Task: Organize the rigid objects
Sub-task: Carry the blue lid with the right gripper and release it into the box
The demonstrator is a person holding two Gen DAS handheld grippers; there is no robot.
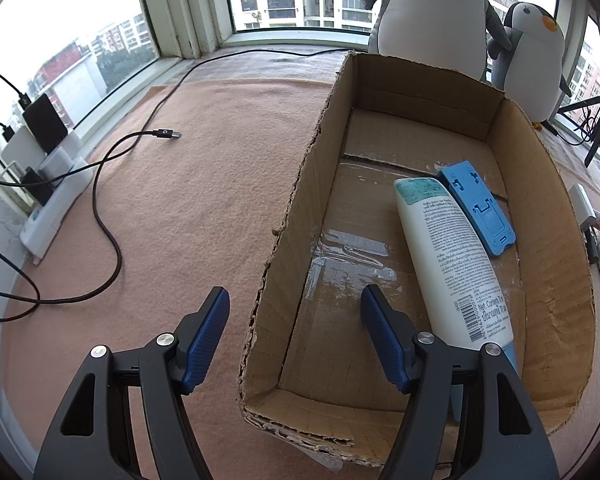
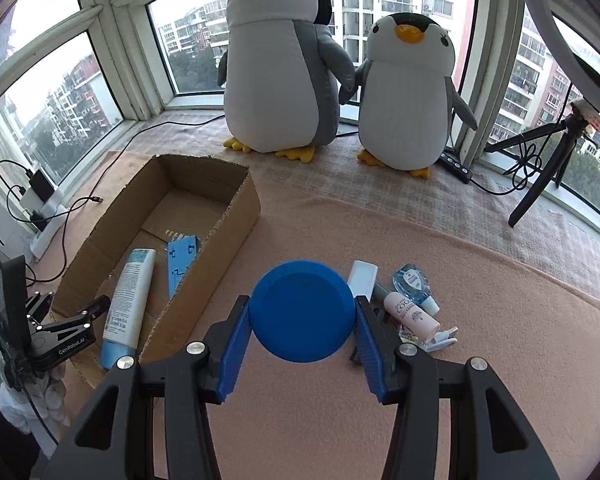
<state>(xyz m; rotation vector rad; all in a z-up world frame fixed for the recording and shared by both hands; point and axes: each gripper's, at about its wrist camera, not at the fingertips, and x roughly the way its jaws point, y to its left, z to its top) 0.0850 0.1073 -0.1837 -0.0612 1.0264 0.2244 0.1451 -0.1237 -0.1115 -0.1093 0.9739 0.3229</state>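
Disc (image 2: pixel 303 311), blue and round, is pinched edge to edge by the right gripper (image 2: pixel 302 305); both pads press on its rim and it sits clear of the mat (image 2: pixel 380 420).

Key relation: the box (image 2: pixel 236 224) lies to the left of and beyond the held disc, with its long axis running away from the camera toward the window. Its near right wall stands between disc and box floor, so my reading is that the disc must go over that wall and then down. The right hand is the nearer one, since it already carries the disc.

Box contents, left wrist view: a white bottle (image 1: pixel 456 256) lies flat along the long axis, cap end toward the near wall. A blue bracket (image 1: pixel 480 208) lies touching it on the right. The left part of the floor is bare cardboard with tape, which looks like the free spot for the disc.

Left gripper (image 1: pixel 295 294): jaws spread wide and straddling the box's left wall (image 1: pixel 296 216), with the pads not touching it. It holds nothing.

Not yet boxed, just right of the disc on the mat: a white block (image 2: pixel 362 278), a clear blue bottle (image 2: pixel 414 284), a pink bottle (image 2: pixel 410 316), and some small bits I cannot identify.
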